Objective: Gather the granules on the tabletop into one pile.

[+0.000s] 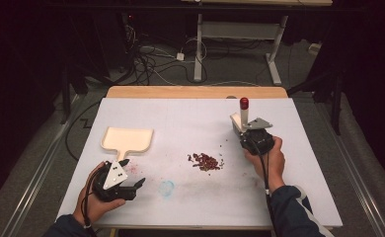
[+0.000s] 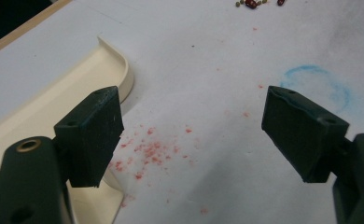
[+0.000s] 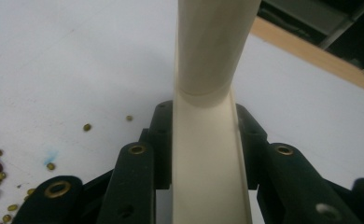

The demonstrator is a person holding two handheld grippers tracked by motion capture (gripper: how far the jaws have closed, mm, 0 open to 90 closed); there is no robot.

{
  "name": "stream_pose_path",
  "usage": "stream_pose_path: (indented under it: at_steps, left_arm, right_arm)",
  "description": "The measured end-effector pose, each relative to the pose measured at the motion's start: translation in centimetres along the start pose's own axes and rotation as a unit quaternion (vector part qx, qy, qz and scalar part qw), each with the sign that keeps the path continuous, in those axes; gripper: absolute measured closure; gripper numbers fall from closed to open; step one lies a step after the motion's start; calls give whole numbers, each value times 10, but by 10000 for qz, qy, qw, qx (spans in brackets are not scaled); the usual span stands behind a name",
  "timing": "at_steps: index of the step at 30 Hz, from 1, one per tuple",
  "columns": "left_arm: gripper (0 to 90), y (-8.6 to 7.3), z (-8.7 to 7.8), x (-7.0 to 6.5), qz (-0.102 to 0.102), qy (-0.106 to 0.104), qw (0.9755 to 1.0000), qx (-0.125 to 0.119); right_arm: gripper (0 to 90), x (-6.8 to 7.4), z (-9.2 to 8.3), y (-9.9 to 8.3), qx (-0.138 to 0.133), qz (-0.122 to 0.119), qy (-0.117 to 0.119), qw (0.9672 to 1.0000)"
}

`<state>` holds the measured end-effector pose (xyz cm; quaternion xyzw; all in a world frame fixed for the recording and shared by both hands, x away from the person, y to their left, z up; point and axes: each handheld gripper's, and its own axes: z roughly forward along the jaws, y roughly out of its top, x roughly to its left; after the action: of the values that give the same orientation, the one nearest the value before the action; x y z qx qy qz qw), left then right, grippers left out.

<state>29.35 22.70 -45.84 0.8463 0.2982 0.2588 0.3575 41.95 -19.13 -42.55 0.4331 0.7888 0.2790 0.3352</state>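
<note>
Brush in hand, dustpan waiting beside the spilled beans

The right hand-held gripper (image 1: 247,129) clamps the cream brush (image 3: 208,140) by its handle, right of the bean pile (image 1: 206,161) on the worktop (image 1: 190,197), likely ready to sweep. Left of the pile, the left hand-held gripper (image 2: 194,135) stands wide and empty at the dustpan (image 1: 128,138) handle, probably to steady it.
</note>
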Motion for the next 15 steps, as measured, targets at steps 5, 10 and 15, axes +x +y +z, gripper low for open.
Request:
stream_pose_path:
  at_steps: [5,10,15]
  left_arm:
    - [199,-1,-1,1,4,-7,10000,21]
    - [199,-1,-3,1,-1,13,10000,-33]
    - [199,0,-4,1,14,17,10000,-46]
  right_arm:
    - [673,27,2,5,14,-394,222,9990]
    - [671,55,-12,2,-7,-746,506,9959]
    - [672,78,-30,-3,-108,-1051,798,9912]
